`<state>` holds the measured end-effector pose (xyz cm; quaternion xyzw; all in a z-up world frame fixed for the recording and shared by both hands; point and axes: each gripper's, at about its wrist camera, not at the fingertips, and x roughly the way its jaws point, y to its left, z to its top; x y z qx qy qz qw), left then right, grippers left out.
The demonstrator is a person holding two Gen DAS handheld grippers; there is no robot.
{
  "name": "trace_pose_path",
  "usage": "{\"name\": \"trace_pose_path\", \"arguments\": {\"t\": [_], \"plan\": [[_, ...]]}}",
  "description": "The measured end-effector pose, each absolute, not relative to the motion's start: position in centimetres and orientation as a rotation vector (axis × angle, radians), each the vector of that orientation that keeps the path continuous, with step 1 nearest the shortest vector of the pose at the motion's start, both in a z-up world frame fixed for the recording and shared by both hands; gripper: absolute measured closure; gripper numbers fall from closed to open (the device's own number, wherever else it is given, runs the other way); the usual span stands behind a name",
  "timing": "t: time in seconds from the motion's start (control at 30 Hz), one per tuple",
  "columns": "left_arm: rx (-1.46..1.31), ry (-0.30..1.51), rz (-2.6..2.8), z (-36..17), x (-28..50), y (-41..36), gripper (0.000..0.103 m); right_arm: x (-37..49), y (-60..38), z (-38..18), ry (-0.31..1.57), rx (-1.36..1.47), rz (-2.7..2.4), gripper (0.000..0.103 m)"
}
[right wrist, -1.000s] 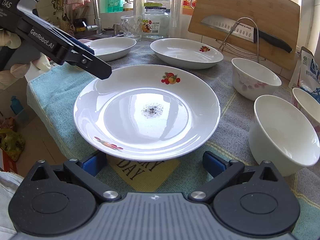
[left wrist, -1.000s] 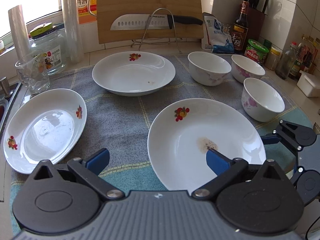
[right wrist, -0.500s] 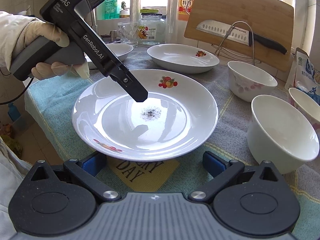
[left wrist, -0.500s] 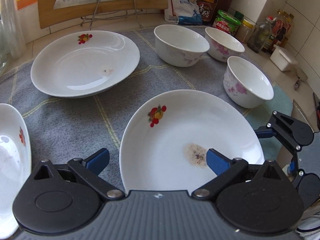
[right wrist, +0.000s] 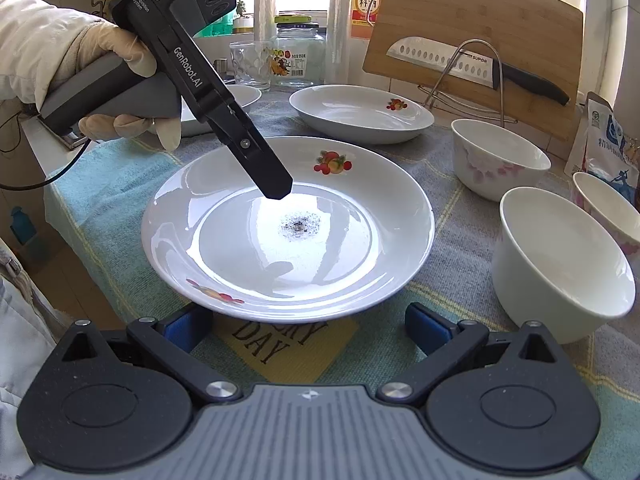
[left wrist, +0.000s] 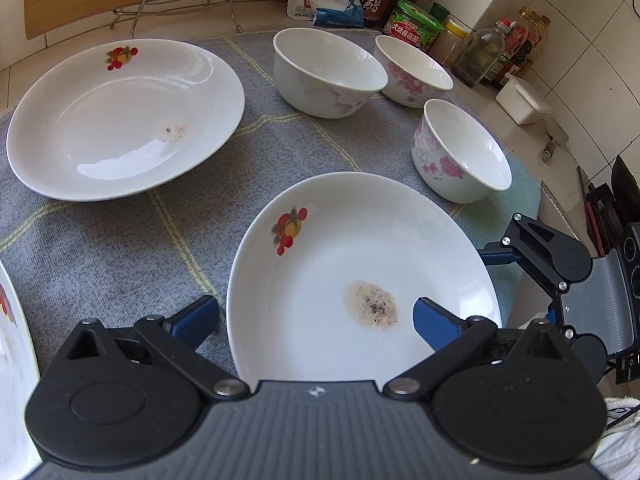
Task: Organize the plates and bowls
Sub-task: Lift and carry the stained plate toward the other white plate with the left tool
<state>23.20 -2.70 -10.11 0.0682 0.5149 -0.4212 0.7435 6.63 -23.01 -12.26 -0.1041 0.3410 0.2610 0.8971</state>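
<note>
A white plate with a fruit print and a speckled stain lies nearest on the grey cloth. My left gripper is open and straddles its left rim, one finger above the cloth and one above the plate's well. Seen from the right wrist view, the left gripper tilts down over that plate, held by a gloved hand. My right gripper is open at the plate's near edge, holding nothing. A second plate lies behind, and a third plate at the left. Three floral bowls stand at the right.
A cutting board with a knife leans on a wire rack at the back. A glass and a jar stand at the back left. Bottles and a white box line the tiled wall. The counter ends close behind both grippers.
My left gripper has swung right and forward, coming down over the near plate. The right gripper has hardly moved and stays open.
</note>
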Motion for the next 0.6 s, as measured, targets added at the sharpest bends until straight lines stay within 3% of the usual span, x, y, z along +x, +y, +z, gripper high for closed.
{"name": "trace_pose_path", "arguments": {"t": [0.33,0.6], "plan": [[0.224,1.199,-0.979,-9.8,24.2,-3.4,0.002,6.7,-22.8,-12.3,0.707,-0.215,0.535,0.0],[0.289,1.262,-1.058,-9.5,25.0,-4.4,0.015,6.8,-22.3,-12.1,0.708,-0.245,0.544,0.0]]}}
